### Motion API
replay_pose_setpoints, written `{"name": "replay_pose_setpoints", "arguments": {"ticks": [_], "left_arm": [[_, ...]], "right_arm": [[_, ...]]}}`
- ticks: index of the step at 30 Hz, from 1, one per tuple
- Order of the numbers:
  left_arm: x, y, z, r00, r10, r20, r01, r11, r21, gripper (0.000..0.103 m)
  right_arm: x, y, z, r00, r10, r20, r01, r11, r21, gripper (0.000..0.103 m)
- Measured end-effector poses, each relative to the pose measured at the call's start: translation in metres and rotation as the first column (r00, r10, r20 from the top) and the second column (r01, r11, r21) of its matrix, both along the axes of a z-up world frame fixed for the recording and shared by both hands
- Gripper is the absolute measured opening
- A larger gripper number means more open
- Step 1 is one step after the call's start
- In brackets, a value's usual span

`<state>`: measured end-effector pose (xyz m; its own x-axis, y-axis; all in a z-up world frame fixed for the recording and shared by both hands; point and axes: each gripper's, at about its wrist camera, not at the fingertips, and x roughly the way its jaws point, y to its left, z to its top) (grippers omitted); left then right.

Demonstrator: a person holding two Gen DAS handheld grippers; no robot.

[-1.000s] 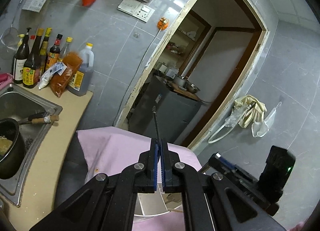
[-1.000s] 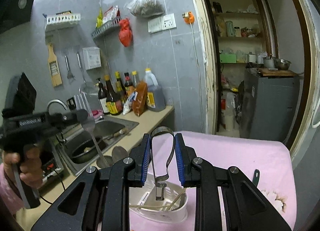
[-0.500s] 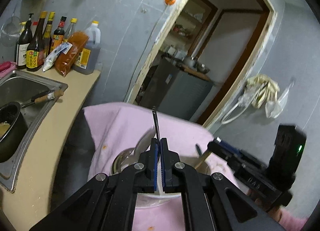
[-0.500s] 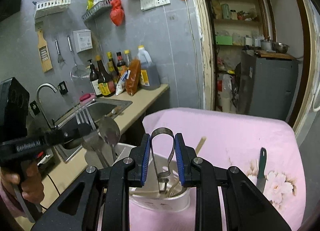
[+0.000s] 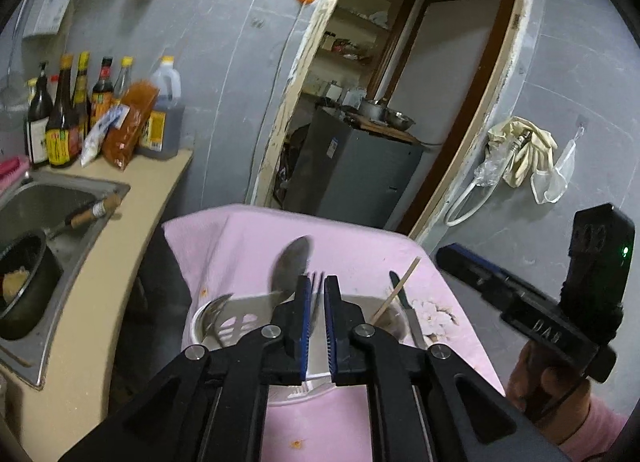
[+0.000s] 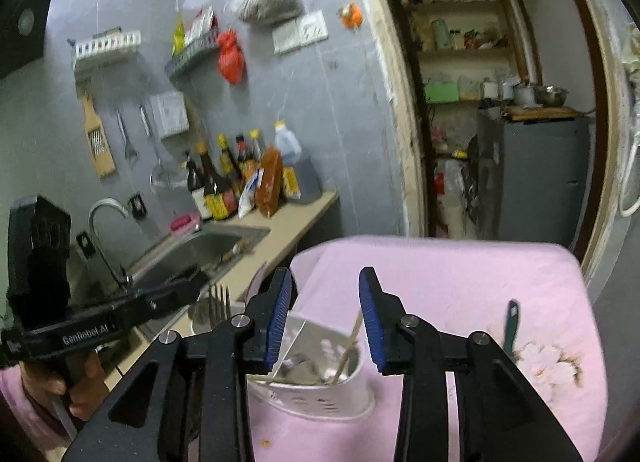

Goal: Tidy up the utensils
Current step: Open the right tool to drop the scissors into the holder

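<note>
A white slotted utensil holder (image 6: pixel 320 390) stands on the pink cloth (image 6: pixel 460 274). It also shows in the left wrist view (image 5: pixel 236 322) with a spoon (image 5: pixel 290 266) and chopsticks (image 5: pixel 394 288) in it. My left gripper (image 5: pixel 316 322) sits just above the holder with its jaws slightly apart around a fork (image 5: pixel 316 294), whose tines also show in the right wrist view (image 6: pixel 218 304). My right gripper (image 6: pixel 324 314) is open and empty above the holder. A green-handled knife (image 6: pixel 510 326) lies on the cloth to the right.
To the left is a counter with a steel sink (image 5: pixel 44 206), a pot (image 5: pixel 20 282) and several sauce bottles (image 5: pixel 92 110). A doorway (image 5: pixel 380 102) with a grey cabinet lies behind the table.
My left gripper came down over the holder with the fork and its jaws parted slightly. My right gripper opened and let go of the metal clip, which is no longer between its fingers.
</note>
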<state>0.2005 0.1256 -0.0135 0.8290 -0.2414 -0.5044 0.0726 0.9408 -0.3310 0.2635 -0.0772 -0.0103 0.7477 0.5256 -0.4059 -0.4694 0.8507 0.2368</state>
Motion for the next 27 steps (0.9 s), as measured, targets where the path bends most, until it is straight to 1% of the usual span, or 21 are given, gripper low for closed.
{"name": "replay_pose_setpoints", "arguments": {"ticks": [2,3,4,5,6,7,8,9,10,11,13,14,15,16,18,20,27], "left_arm": [[-0.001,-0.009,0.009,1.0,0.003,0.017,-0.003,1.0,0.014,0.014],[-0.002,-0.014,0.014,1.0,0.004,0.03,-0.005,1.0,0.019,0.02],[-0.003,-0.02,0.02,0.999,0.01,0.05,-0.012,1.0,0.024,0.029],[-0.004,-0.025,0.024,0.998,0.015,0.061,-0.017,1.0,0.027,0.034],[-0.005,-0.031,0.03,0.996,0.024,0.08,-0.027,0.999,0.031,0.041],[-0.005,-0.038,0.035,0.995,0.034,0.096,-0.037,0.999,0.038,0.045],[-0.006,-0.043,0.038,0.994,0.04,0.105,-0.045,0.998,0.044,0.047],[-0.006,-0.051,0.043,0.992,0.05,0.119,-0.058,0.997,0.058,0.052],[-0.006,-0.059,0.048,0.989,0.062,0.132,-0.073,0.995,0.074,0.058],[-0.005,-0.064,0.05,0.987,0.072,0.143,-0.085,0.993,0.086,0.062],[-0.005,-0.082,0.057,0.98,0.09,0.178,-0.113,0.986,0.122,0.077],[-0.004,-0.089,0.059,0.978,0.095,0.187,-0.121,0.984,0.134,0.081],[-0.003,-0.101,0.062,0.974,0.104,0.203,-0.138,0.978,0.159,0.087],[-0.002,-0.11,0.063,0.971,0.106,0.214,-0.146,0.973,0.177,0.091],[0.002,-0.128,0.065,0.968,0.103,0.227,-0.152,0.966,0.21,0.094],[0.005,-0.145,0.063,0.969,0.088,0.231,-0.142,0.963,0.228,0.095],[0.028,-0.195,0.045,0.982,0.038,0.183,-0.085,0.963,0.255,0.095]], "right_arm": [[-0.002,-0.016,0.012,0.999,-0.03,0.024,0.029,0.999,0.018,0.041],[-0.003,-0.025,0.018,0.998,-0.045,0.04,0.044,0.999,0.027,0.043],[-0.003,-0.031,0.023,0.997,-0.057,0.05,0.056,0.998,0.031,0.044],[-0.004,-0.039,0.029,0.995,-0.073,0.063,0.071,0.997,0.032,0.047],[-0.003,-0.046,0.034,0.994,-0.084,0.07,0.082,0.996,0.033,0.049],[-0.003,-0.054,0.039,0.992,-0.098,0.08,0.096,0.995,0.033,0.054],[-0.005,-0.063,0.043,0.989,-0.115,0.096,0.112,0.993,0.034,0.059],[-0.005,-0.07,0.047,0.986,-0.127,0.108,0.124,0.992,0.034,0.062],[-0.007,-0.08,0.051,0.981,-0.147,0.129,0.145,0.989,0.029,0.068],[-0.008,-0.087,0.055,0.977,-0.161,0.143,0.159,0.987,0.025,0.074],[-0.011,-0.102,0.061,0.966,-0.191,0.173,0.191,0.981,0.018,0.082],[-0.012,-0.111,0.062,0.96,-0.208,0.188,0.21,0.978,0.012,0.086],[-0.013,-0.119,0.063,0.953,-0.226,0.201,0.23,0.973,0.006,0.087],[-0.014,-0.125,0.064,0.949,-0.238,0.208,0.243,0.97,0.002,0.09],[-0.013,-0.142,0.061,0.94,-0.261,0.219,0.269,0.963,-0.007,0.091],[-0.01,-0.158,0.058,0.938,-0.273,0.214,0.283,0.959,-0.016,0.091],[0.012,-0.202,0.029,0.946,-0.286,0.152,0.298,0.953,-0.058,0.092]]}}
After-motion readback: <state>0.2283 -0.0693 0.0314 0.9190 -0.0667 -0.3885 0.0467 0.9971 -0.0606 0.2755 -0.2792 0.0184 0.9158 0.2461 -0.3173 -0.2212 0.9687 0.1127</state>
